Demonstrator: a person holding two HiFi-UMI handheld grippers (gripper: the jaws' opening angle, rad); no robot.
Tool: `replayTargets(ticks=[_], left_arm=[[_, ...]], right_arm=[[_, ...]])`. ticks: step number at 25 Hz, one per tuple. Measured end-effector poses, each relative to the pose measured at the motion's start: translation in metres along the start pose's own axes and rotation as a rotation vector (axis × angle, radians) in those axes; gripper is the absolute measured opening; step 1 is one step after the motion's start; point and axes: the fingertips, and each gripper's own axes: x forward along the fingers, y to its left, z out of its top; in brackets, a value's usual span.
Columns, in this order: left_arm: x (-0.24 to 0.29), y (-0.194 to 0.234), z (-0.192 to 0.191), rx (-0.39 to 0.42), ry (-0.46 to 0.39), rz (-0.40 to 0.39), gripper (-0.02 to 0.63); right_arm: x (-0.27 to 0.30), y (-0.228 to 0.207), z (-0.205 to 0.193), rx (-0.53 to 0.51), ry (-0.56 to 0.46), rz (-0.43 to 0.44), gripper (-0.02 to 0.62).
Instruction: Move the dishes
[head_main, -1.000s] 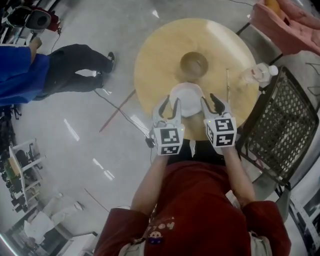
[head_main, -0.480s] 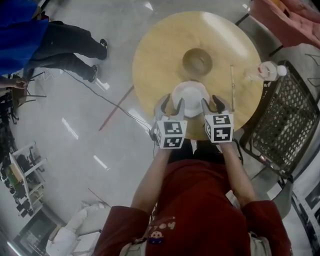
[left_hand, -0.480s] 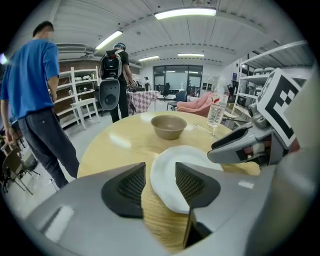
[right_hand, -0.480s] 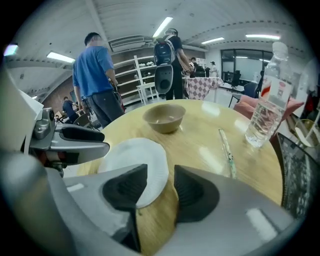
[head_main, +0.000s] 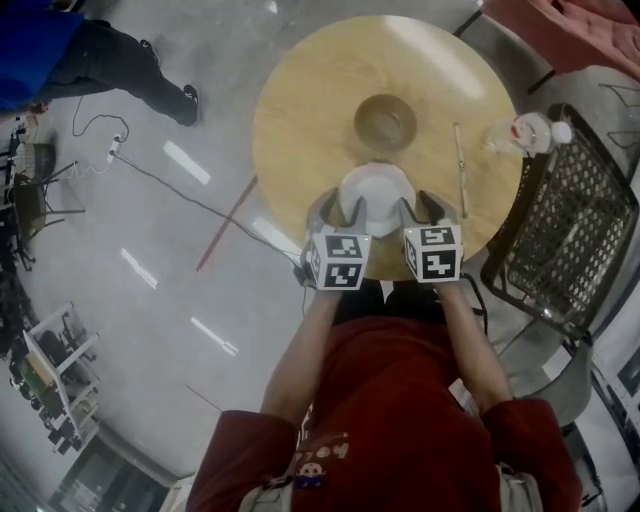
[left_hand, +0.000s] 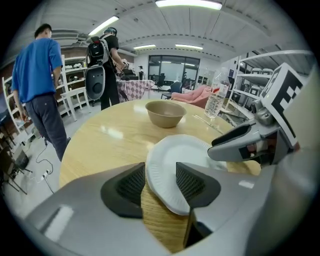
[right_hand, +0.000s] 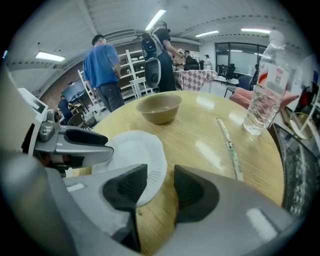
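Observation:
A white paper plate (head_main: 375, 192) lies on the round wooden table (head_main: 300, 110), near its front edge. My left gripper (head_main: 340, 208) is at the plate's left rim. Its jaws have just been opening and stand open, with the rim (left_hand: 165, 187) between them and a gap beside the left pad (left_hand: 131, 183). My right gripper (head_main: 424, 208) is at the right rim. Its jaws have also just been opening and stand open over the plate's edge (right_hand: 150, 172). A brown bowl (head_main: 385, 120) sits at the table's middle, beyond the plate.
A clear water bottle (head_main: 522, 132) and a thin stick (head_main: 458, 165) are on the table's right side. A black mesh chair (head_main: 575, 225) stands right of the table. A person in blue (head_main: 60, 40) stands on the floor at upper left, with cables nearby.
Both grippers have sunk toward the tabletop at the plate's two sides. The person in blue has shifted further toward the upper left corner of the head view.

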Motion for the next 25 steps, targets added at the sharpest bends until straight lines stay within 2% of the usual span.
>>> replayTargets(ticks=[12, 25], left_arm=[[0.002, -0.011, -0.003, 0.012, 0.008, -0.046, 0.192], [-0.008, -0.019, 0.023, 0.073, -0.048, -0.081, 0.192]], right_arm=[[-0.002, -0.002, 0.002, 0.041, -0.022, -0.031, 0.137], [-0.023, -0.009, 0.016, 0.091, -0.094, -0.093, 0.137]])
